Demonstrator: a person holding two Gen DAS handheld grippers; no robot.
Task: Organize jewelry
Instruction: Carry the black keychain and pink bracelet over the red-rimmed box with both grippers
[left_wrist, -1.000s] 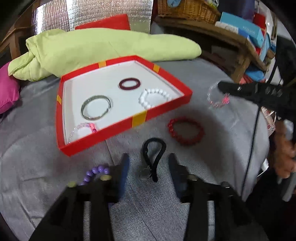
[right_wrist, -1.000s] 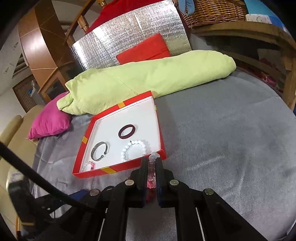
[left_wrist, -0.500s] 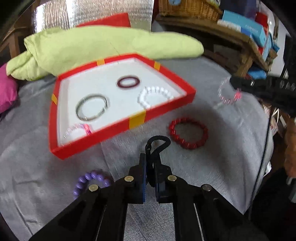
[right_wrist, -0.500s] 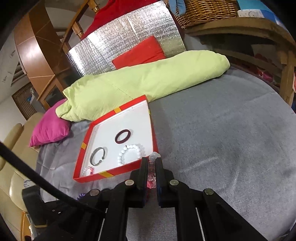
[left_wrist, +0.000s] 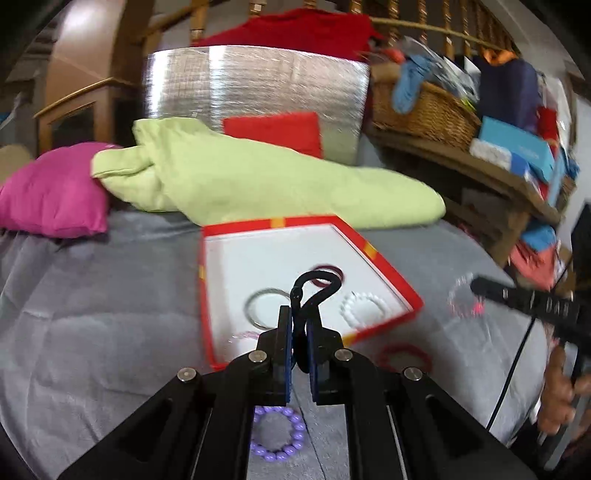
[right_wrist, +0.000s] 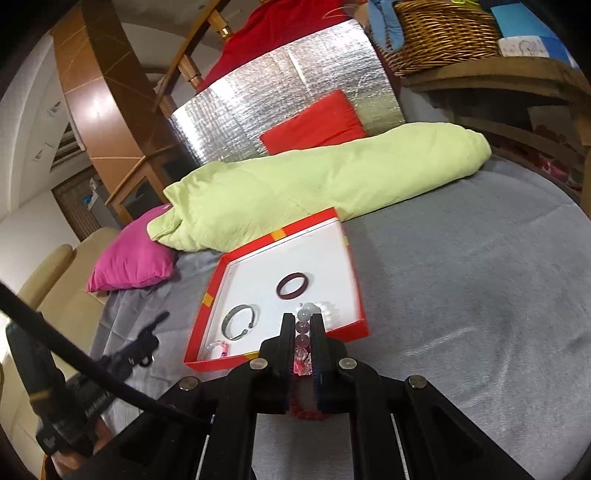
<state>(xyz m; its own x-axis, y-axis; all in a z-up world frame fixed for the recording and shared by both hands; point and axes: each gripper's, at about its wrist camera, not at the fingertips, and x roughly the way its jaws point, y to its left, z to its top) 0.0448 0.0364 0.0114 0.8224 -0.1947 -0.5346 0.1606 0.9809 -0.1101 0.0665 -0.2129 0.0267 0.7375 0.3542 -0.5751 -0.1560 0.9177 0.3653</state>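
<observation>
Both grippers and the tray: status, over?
Left gripper shut on black cord bracelet. Right gripper shut on clear beaded bracelet. Red tray ahead, four pieces inside; path clear.

Each fisheye camera rides just behind its tool, looking forward and downward. The left view faces the shallow red cardboard tray with white lining (left_wrist: 391, 275) from its near edge; the right view (right_wrist: 354, 273) faces it from its right-hand near corner. Both views share this tray.
</observation>
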